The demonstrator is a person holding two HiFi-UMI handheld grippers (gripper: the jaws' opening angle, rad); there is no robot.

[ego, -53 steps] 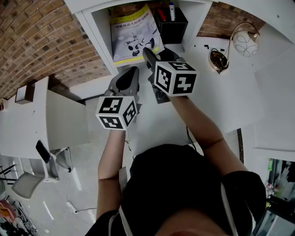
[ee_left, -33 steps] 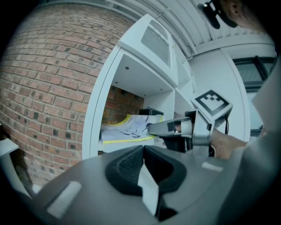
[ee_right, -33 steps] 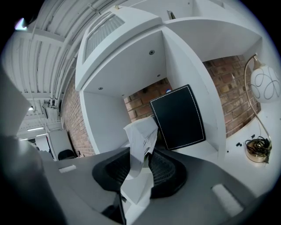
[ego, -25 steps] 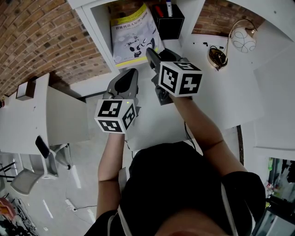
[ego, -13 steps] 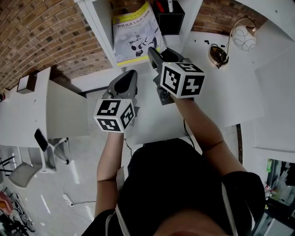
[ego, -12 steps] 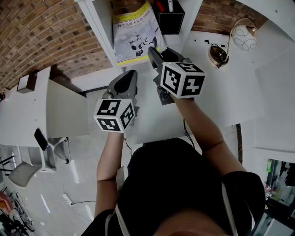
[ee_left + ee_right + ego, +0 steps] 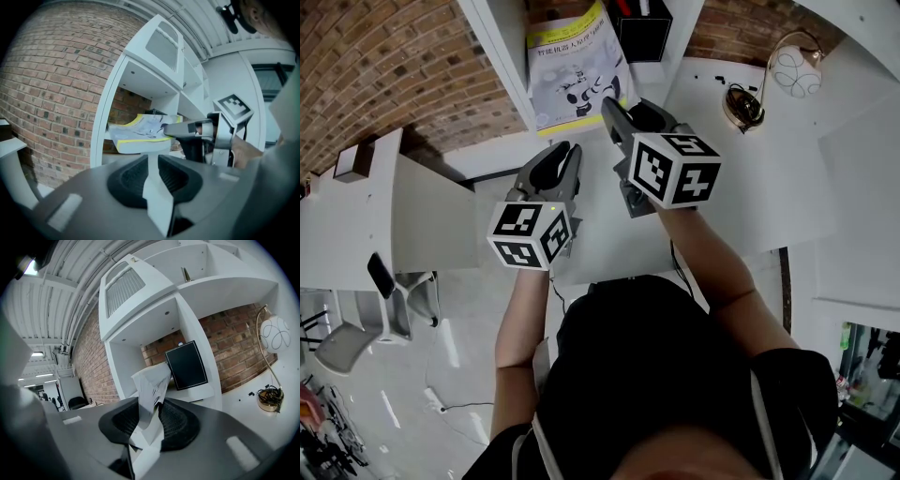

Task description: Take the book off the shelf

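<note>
I am holding my left gripper [image 7: 566,156] low, just short of the book [image 7: 572,66] and below its near left corner. Its jaws have just been opening to a narrow slit. Nothing is between them, so I judge I am readying it to take a share of the weight. My right gripper [image 7: 607,105] is clamping the book's near right corner. The pages are fanning up between the jaws, which the book's thickness is keeping apart. I am gripping at a corner because that is the part reaching out toward me.

The book is lying cover up, mostly inside the white shelf [image 7: 502,52], with its near edge jutting past the front. To my eye the pull-out is only starting. Under the book's near edge the white desk [image 7: 741,197] is offering a landing place.

Just right of the book and deeper in, a black box [image 7: 639,28] is standing close enough to get bumped if I am swinging the book sideways. Well right of the book, a round lamp [image 7: 792,70] is sitting on the desk against the brick wall [image 7: 403,84].
</note>
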